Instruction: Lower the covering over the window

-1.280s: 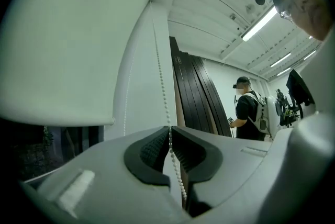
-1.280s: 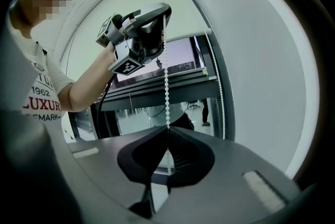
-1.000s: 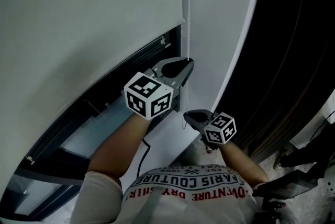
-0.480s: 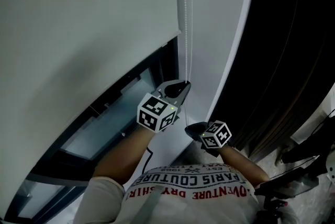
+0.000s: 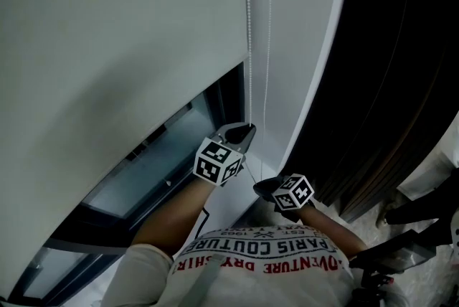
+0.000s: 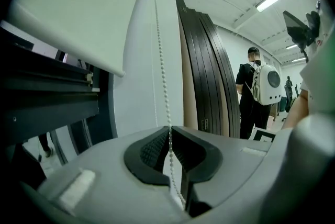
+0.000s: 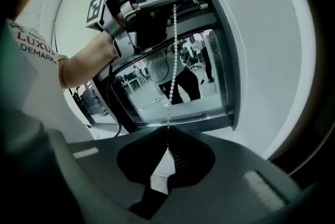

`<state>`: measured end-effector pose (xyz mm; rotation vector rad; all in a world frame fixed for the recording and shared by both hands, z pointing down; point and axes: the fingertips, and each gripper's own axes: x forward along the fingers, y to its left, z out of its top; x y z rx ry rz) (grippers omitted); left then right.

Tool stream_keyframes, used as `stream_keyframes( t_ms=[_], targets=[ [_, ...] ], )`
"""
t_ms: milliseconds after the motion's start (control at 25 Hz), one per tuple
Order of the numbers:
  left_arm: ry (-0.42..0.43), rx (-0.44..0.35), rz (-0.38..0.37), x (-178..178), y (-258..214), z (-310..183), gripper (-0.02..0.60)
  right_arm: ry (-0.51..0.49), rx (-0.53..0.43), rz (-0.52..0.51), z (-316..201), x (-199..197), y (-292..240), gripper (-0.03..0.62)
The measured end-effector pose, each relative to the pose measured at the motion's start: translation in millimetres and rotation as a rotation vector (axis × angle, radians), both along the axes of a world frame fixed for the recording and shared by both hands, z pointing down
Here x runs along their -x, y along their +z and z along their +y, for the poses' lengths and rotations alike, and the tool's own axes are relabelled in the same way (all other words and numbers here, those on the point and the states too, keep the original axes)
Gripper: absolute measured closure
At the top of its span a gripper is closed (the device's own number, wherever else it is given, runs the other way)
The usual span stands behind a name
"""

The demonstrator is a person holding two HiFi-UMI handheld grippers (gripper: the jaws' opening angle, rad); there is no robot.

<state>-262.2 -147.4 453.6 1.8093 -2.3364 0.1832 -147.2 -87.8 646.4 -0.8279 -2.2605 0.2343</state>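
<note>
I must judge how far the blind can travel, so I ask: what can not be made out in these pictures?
- Top of the white fabric roller blind and its roller: cut off by the upper edge in head view and left gripper view.
- Lower end of the white bead chain: head view, hidden below the left gripper and the right gripper.
- Figures in the window glass: right gripper view, blurred; reflected or behind it, cannot tell.

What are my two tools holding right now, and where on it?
Both grip the blind's bead chain: the left tool higher up, the right tool lower on the same strand.
</note>
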Motion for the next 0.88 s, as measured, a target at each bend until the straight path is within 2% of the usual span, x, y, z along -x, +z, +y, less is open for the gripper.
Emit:
stream_keyframes(
  t_ms=[160,560,680,880],
  targets=[
    [-0.018,0.036,0.047,2,28,3,0.565,0.01,0.007,0.016,0,-5,5,0.582],
    [-0.03,0.13,0.106,-7,85,6,0.565,0.034,0.052,0.04,4,-14,13,0.582],
    [-0.044,0.131,0.114,-5,92,11,0.563,0.039,0.052,0.046,4,-16,14,0.582],
    [-0.017,0.122,0.119,-6,89,14,0.56,0.059,0.05,0.051,-1,-16,15,0.58]
  ],
)
